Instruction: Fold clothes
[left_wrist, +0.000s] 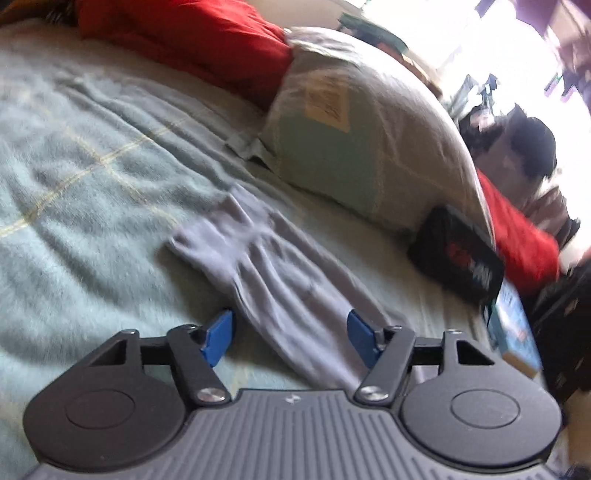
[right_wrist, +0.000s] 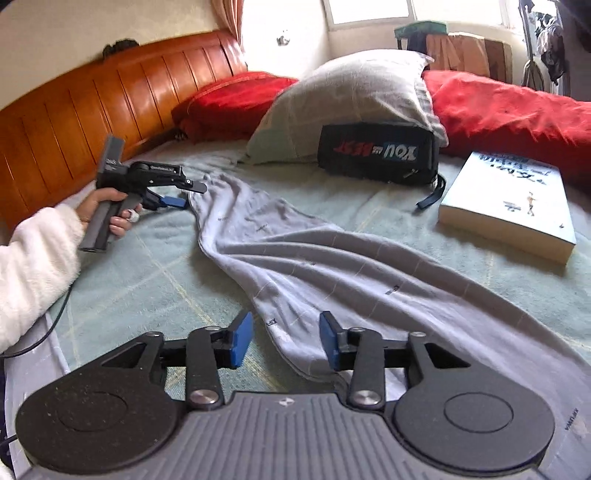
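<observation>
1. Grey garment (right_wrist: 295, 258) lies rumpled and stretched out across our pale green blanket (right_wrist: 147, 288), running from the left tongs to the right ones.
2. Our left gripper (left_wrist: 291, 336) has its blue pads spread wide, straddling one narrow end of the cloth without pinching it; from the right wrist view we see the same tool (right_wrist: 177, 195) held in a hand (right_wrist: 107, 210) with a fluffy white sleeve (right_wrist: 33, 258), at the far end of the garment.
3. Our right gripper (right_wrist: 286, 341) is also parted, with a moderate gap, the near hem of the garment lying between its pads, not clamped.
4. Beyond the cloth sit a grey pillow (right_wrist: 354, 99), a black pouch (right_wrist: 376, 151) just in front of it, a book (right_wrist: 513, 199) to the right, red bedding (right_wrist: 517, 107) and a wooden headboard (right_wrist: 92, 107).
</observation>
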